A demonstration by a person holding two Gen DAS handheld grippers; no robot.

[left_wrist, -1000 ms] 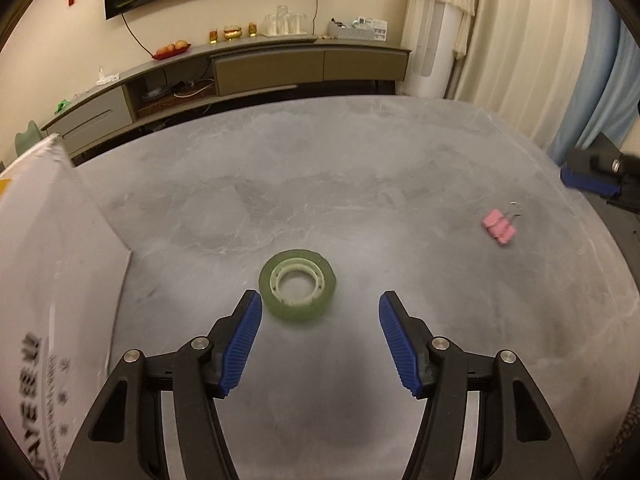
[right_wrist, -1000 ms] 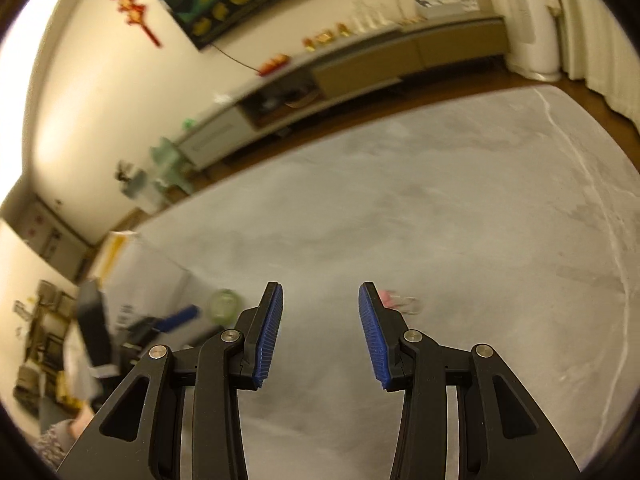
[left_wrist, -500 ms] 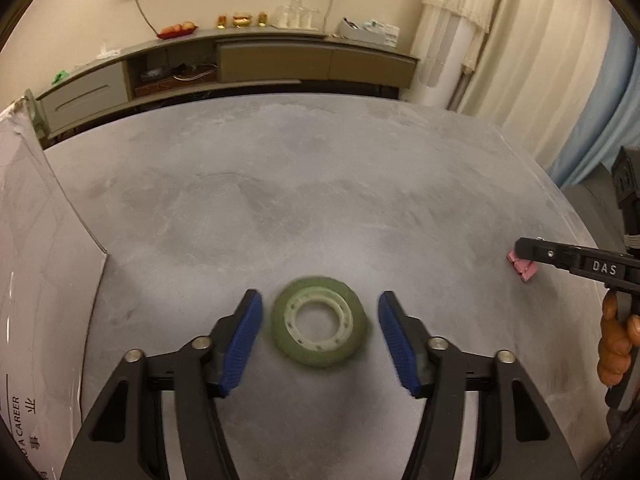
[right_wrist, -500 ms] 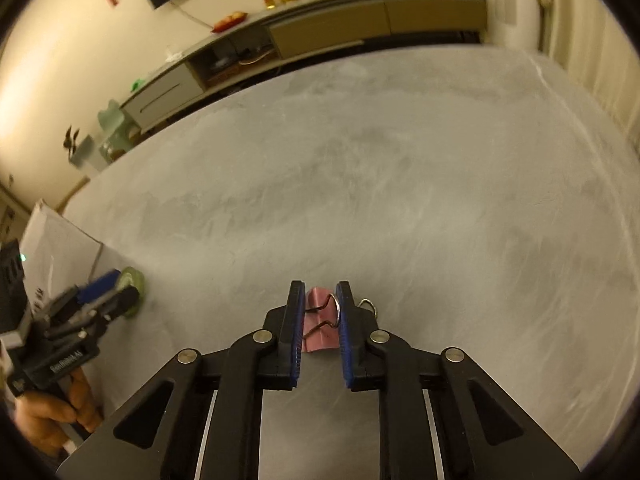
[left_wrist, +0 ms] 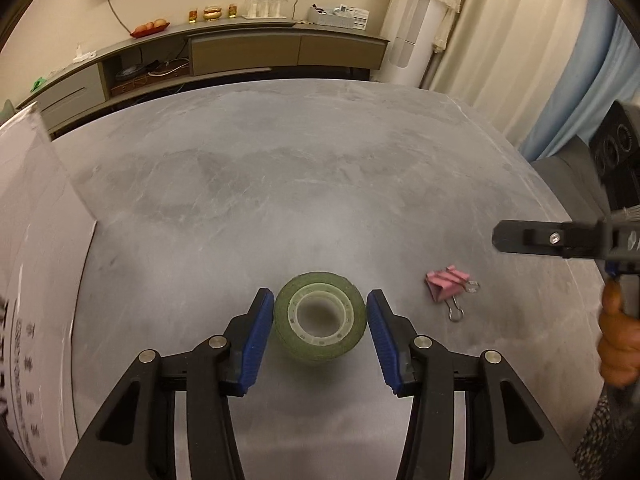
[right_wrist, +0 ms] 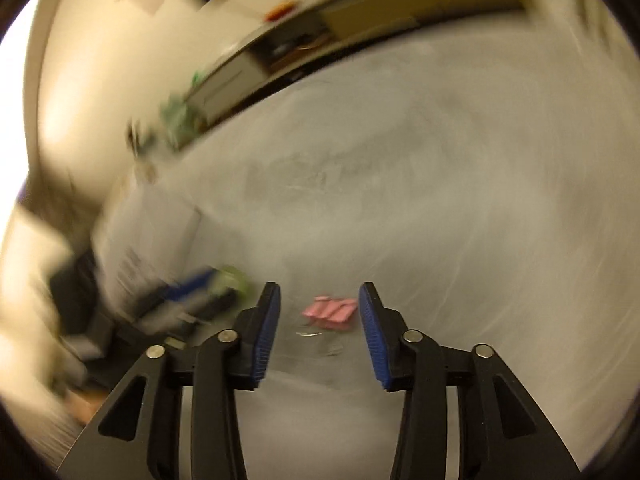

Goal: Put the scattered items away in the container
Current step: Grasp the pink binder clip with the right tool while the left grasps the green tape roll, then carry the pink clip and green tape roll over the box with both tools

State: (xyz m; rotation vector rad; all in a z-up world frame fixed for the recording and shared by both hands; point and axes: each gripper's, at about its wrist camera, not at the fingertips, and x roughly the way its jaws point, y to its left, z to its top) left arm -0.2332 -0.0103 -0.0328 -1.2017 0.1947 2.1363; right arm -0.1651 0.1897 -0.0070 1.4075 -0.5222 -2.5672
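A green tape roll [left_wrist: 320, 322] lies flat on the grey table [left_wrist: 304, 184]. My left gripper [left_wrist: 320, 300] is closed around it, with both blue pads against its sides. A pink binder clip [left_wrist: 446, 286] lies on the table to the right of the roll. My right gripper [right_wrist: 319, 304] is open and hangs just above the clip [right_wrist: 332, 312], which rests loose between its fingers. The right wrist view is badly blurred. A white container [left_wrist: 36, 240] with printed text stands at the left.
A hand [left_wrist: 618, 344] holds the right gripper's handle at the table's right edge. A long low sideboard [left_wrist: 240, 52] with small items runs along the far wall, and curtains [left_wrist: 500, 40] hang at the right. Bare table stretches beyond the roll.
My left gripper's fingers have narrowed onto the tape roll. My right gripper, shut on the pink clip half a second ago, has opened, and the clip lies on the table.
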